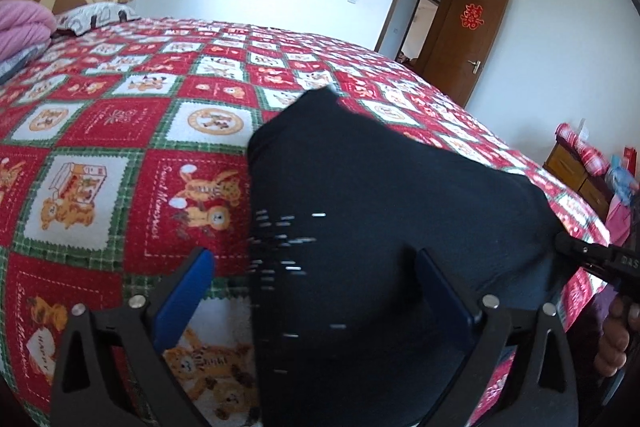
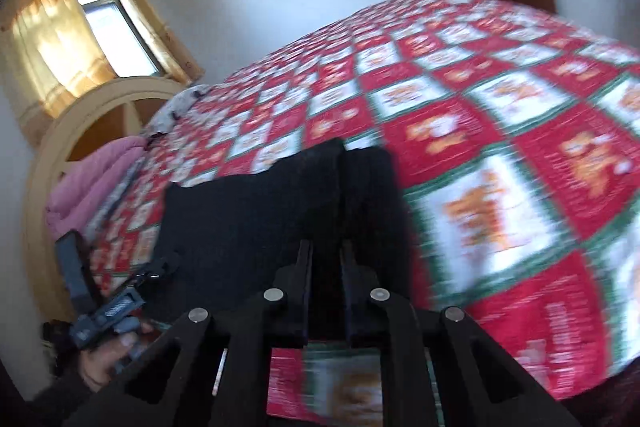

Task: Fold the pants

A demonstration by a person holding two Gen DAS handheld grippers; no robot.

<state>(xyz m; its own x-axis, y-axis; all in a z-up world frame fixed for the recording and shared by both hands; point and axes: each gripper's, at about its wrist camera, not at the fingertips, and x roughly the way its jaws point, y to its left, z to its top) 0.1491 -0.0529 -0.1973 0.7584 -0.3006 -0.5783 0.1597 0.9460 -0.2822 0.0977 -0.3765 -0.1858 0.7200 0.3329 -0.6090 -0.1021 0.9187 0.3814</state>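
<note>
The black pants [image 1: 380, 227] lie on the bed, on a red, white and green checked bedspread [image 1: 120, 131] printed with bears, and take up the near part of it, by the edge closest to the person. In the left wrist view the fabric reaches from that edge up to a pointed corner well short of the far side of the bedspread.

The left tongs [image 1: 316, 291] are spread wide, one blue pad [image 1: 184, 291] over the bedspread just beside the pants' left edge and the other over the black cloth; nothing is gripped between them.

The right tongs [image 2: 326, 247] are nearly closed, with only a narrow gap, and dark pants [image 2: 256, 223] fabric fills that gap; whether the pads actually pinch it I cannot tell, as this view is blurred.

Beyond the pants, at the head of the bed, lie a pink blanket [image 1: 24, 27] and a patterned pillow [image 1: 96, 15].
</note>
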